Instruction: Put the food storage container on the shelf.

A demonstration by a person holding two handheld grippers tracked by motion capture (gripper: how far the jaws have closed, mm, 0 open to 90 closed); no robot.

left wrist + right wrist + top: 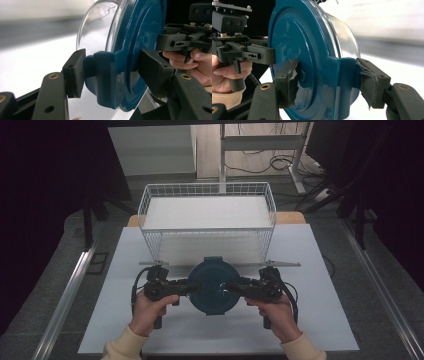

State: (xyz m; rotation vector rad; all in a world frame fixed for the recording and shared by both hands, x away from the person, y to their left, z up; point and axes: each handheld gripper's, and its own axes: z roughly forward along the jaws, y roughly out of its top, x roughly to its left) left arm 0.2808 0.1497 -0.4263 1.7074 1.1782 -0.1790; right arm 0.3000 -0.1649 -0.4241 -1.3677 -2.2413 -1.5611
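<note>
- I have the left gripper (192,288) clamped on the round blue-lidded clear container (212,286), low in the frame's centre, at its left lid clip.
- My right gripper (231,288) clamps the opposite clip.
- White wire basket (150,205) sits above centre.
- I read no label or writing.

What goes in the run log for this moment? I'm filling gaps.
left gripper: shut on container clip | right gripper: shut on opposite clip | blue-lidded clear container: held between both | wire basket: behind, white-lined
</note>
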